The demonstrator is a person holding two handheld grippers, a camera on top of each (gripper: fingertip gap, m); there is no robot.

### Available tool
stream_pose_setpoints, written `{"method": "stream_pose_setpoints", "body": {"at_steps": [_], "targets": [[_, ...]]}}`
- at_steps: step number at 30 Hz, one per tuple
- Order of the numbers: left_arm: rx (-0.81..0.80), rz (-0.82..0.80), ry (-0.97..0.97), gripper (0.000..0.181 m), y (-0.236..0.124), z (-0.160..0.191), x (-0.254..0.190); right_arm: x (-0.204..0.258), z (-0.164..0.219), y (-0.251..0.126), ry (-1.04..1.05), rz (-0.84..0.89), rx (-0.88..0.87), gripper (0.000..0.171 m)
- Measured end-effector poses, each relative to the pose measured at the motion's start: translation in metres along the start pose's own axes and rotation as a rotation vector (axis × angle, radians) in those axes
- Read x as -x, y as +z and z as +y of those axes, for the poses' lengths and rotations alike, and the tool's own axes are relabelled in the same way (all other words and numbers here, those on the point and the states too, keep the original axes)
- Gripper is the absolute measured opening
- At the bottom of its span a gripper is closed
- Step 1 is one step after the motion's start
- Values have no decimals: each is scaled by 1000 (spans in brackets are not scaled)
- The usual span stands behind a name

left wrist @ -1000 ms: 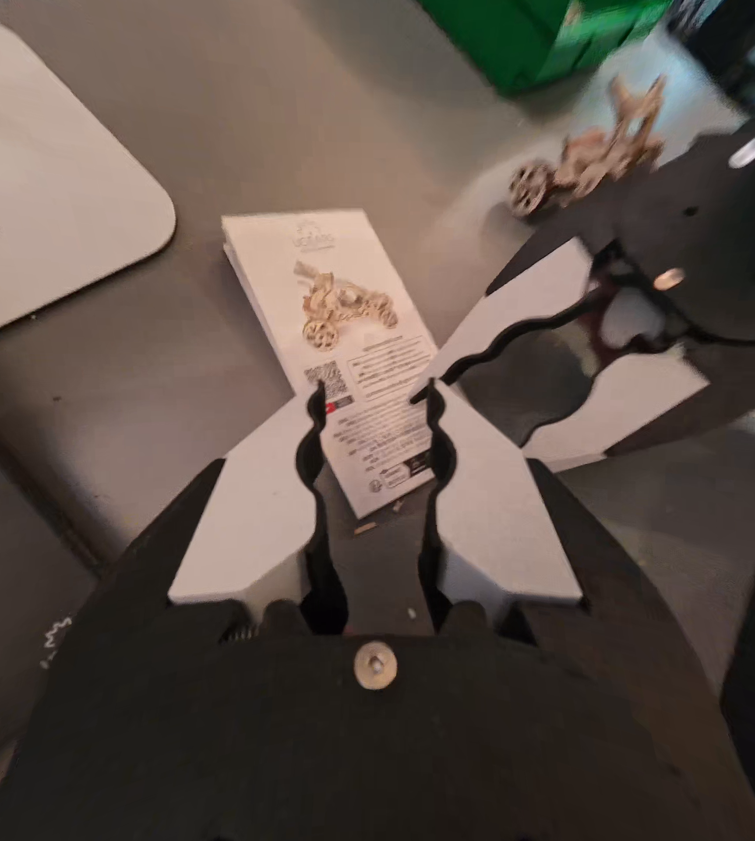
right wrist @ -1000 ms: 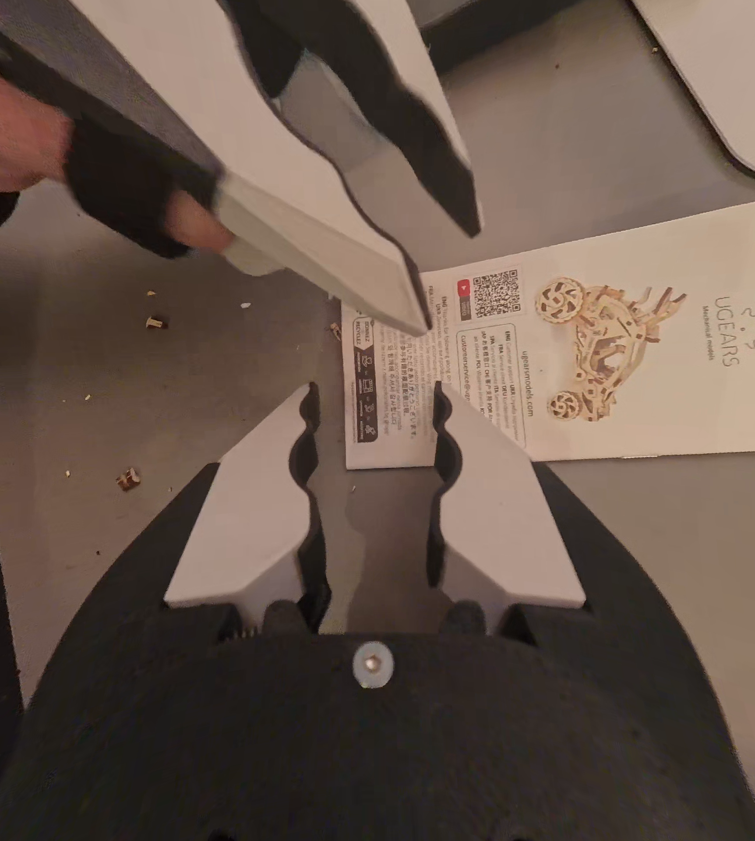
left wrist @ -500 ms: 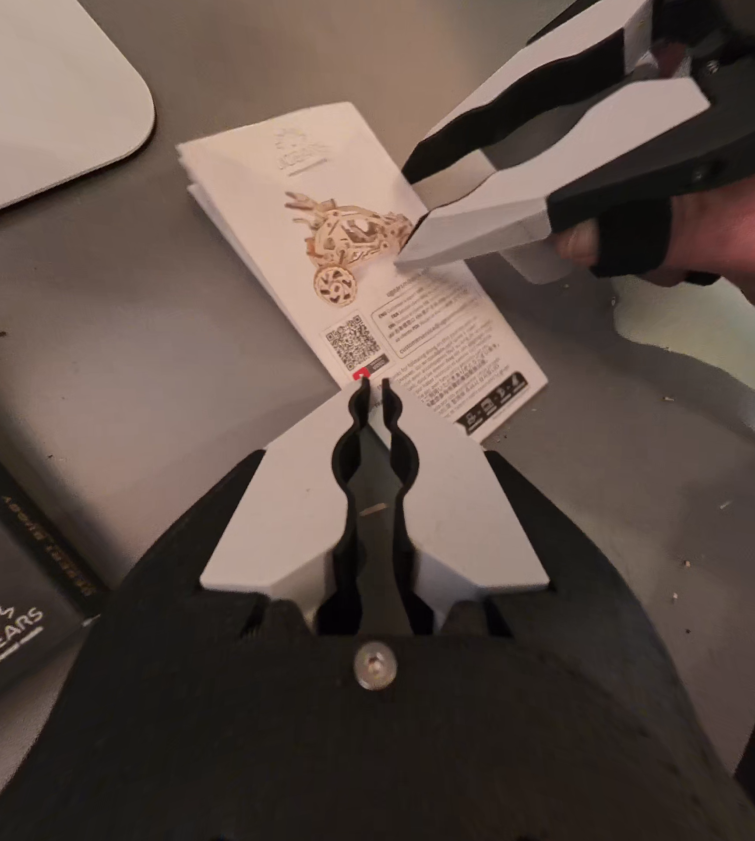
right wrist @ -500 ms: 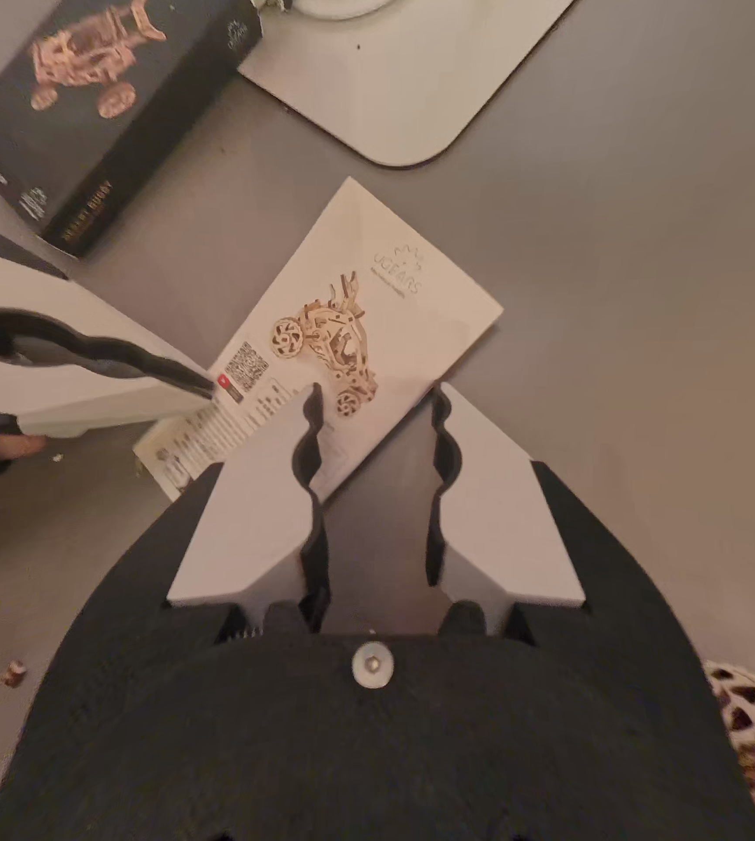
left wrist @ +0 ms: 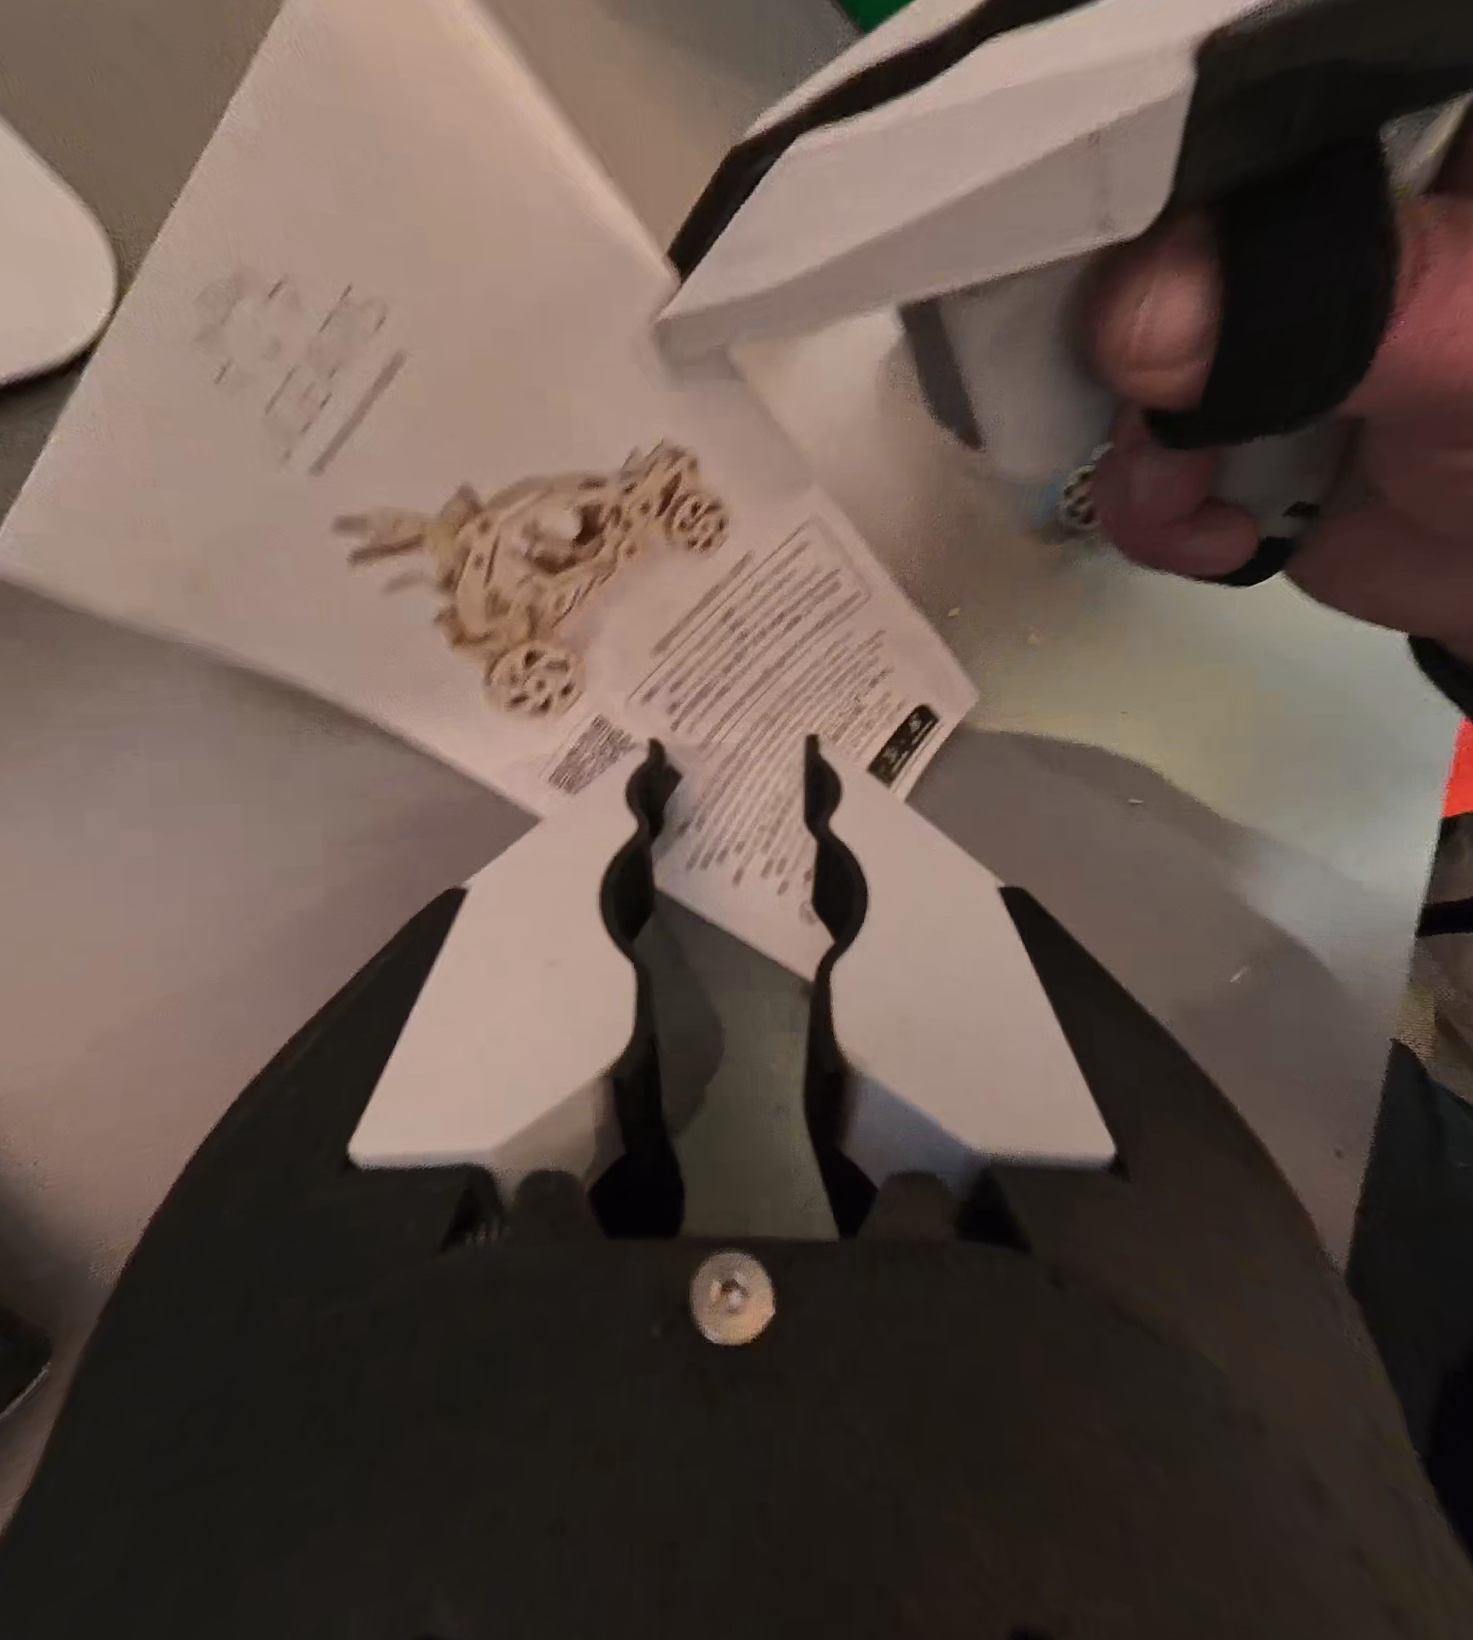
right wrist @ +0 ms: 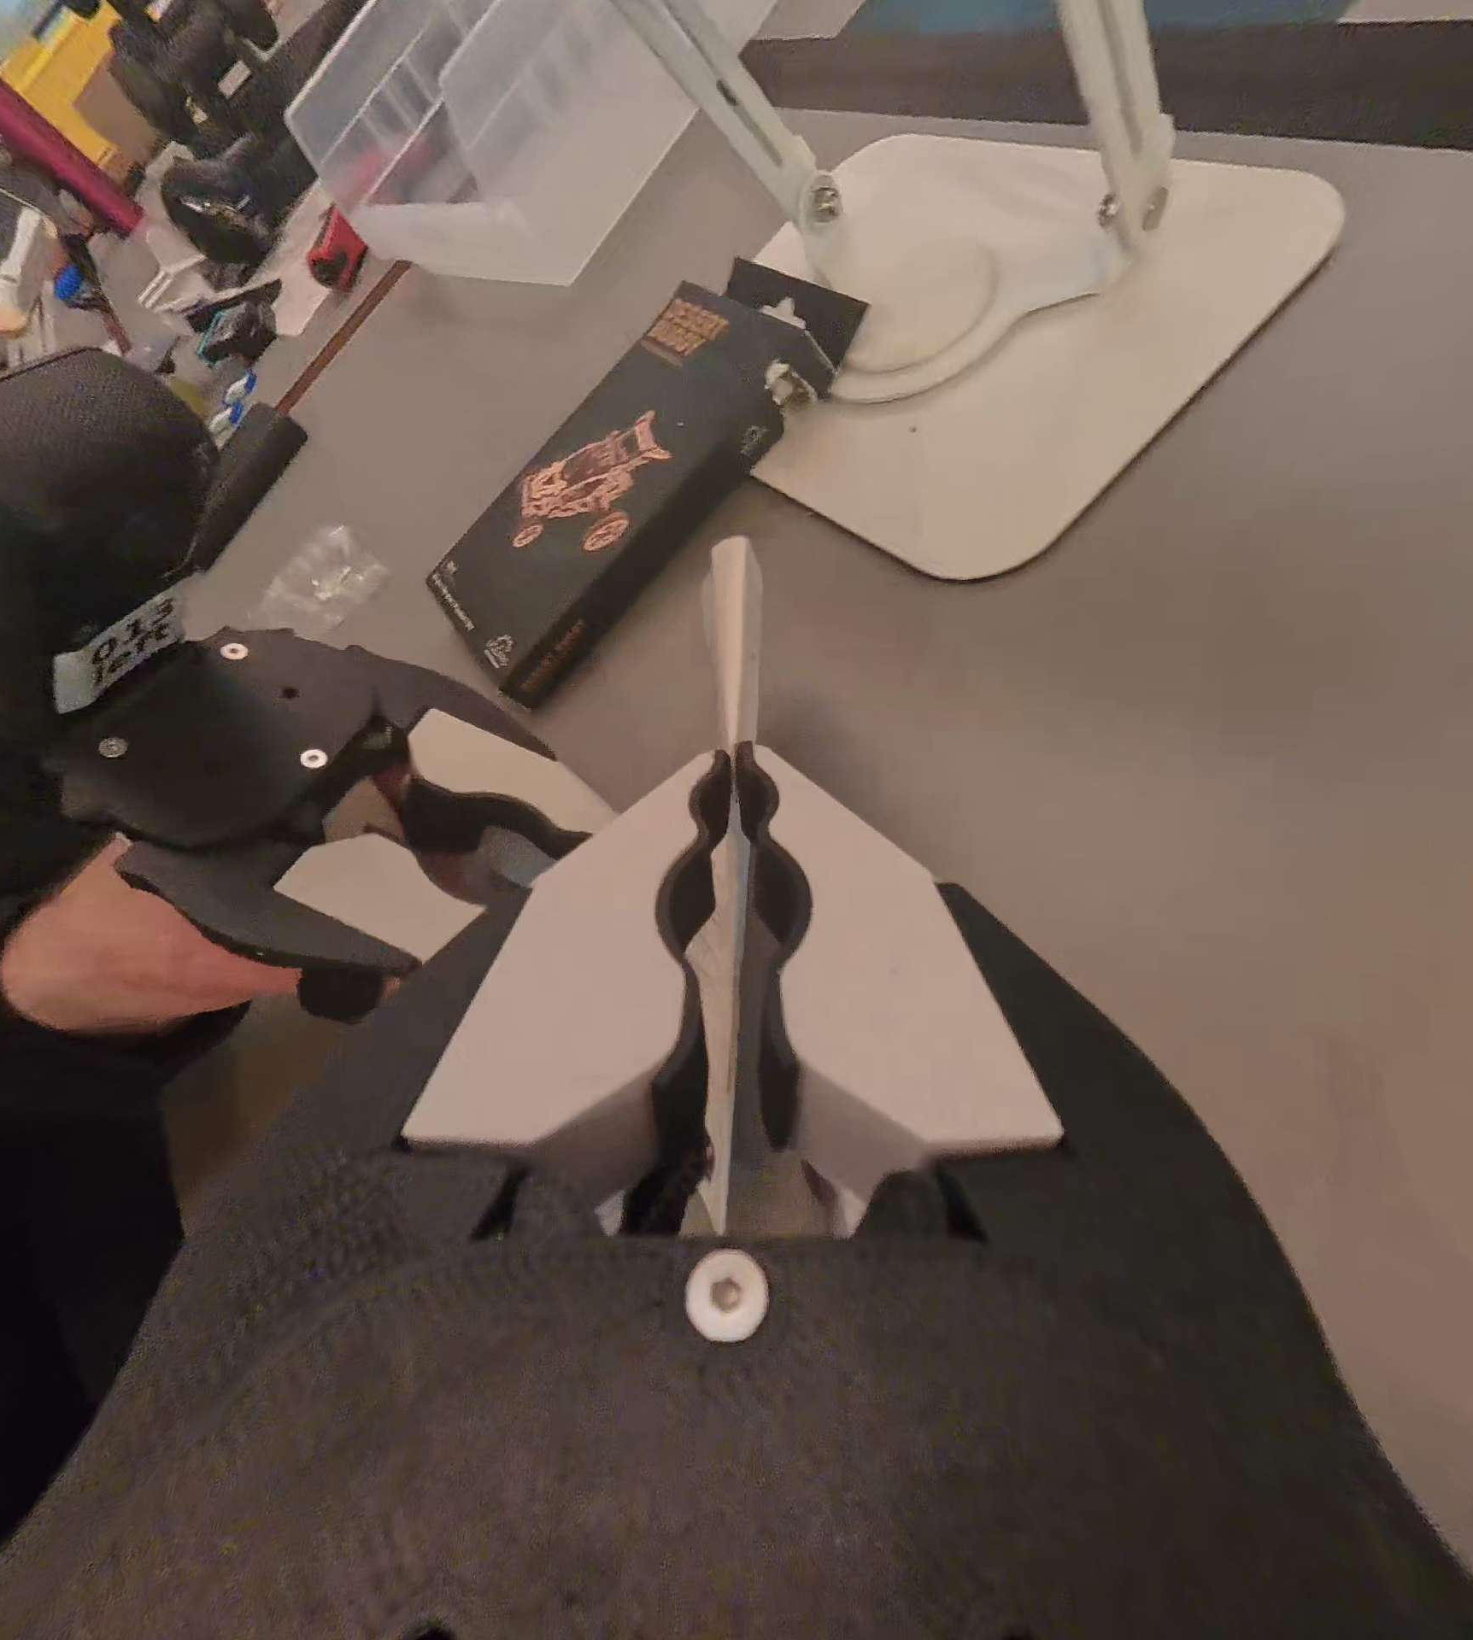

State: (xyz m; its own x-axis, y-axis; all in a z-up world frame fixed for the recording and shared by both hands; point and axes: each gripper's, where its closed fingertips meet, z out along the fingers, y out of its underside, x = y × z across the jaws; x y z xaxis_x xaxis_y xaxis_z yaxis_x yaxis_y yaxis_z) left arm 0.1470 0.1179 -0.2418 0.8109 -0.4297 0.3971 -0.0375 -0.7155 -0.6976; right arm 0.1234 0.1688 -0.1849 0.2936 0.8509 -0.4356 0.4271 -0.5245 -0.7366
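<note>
A white booklet (left wrist: 413, 444) with a picture of a wooden buggy is held up off the grey table. My right gripper (right wrist: 733, 759) is shut on it, and the booklet (right wrist: 733, 639) shows edge-on between its fingers. In the left wrist view the right gripper (left wrist: 671, 328) clamps the booklet's upper right edge. My left gripper (left wrist: 731, 750) is open, with the booklet's lower corner at its fingertips; whether it touches I cannot tell. In the right wrist view the left gripper (right wrist: 555, 834) sits just left of my right fingers.
A black box (right wrist: 609, 497) with a buggy picture lies on the table beside a white stand base (right wrist: 1070, 355). A clear plastic container (right wrist: 493, 151) and a small plastic bag (right wrist: 325, 577) are at the far left. A gloved hand (left wrist: 1248, 399) holds the right gripper.
My right gripper has shut on the booklet and raised it off the table. My left gripper has gone from nearly shut to open at the booklet's lower corner.
</note>
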Motion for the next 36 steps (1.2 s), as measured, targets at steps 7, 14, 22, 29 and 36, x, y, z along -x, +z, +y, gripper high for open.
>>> {"method": "stream_pose_setpoints", "body": {"at_steps": [7, 14, 22, 29, 36], "targets": [[-211, 349, -52, 54, -16, -40, -44, 22, 1, 3, 101, -153, -34, 0], [-344, 511, -30, 31, -29, -56, -62, 39, 8, 6, 162, -263, -22, 0], [-322, 601, -31, 29, -34, -54, -65, 48, 6, 4, 173, -316, -37, 0], [-518, 783, 84, 33, -52, -115, -94, 40, -50, -44, -79, -43, -148, 0], [-371, 674, -117, 51, -45, -90, -46, 23, -32, -19, -310, 180, -70, 0]]}}
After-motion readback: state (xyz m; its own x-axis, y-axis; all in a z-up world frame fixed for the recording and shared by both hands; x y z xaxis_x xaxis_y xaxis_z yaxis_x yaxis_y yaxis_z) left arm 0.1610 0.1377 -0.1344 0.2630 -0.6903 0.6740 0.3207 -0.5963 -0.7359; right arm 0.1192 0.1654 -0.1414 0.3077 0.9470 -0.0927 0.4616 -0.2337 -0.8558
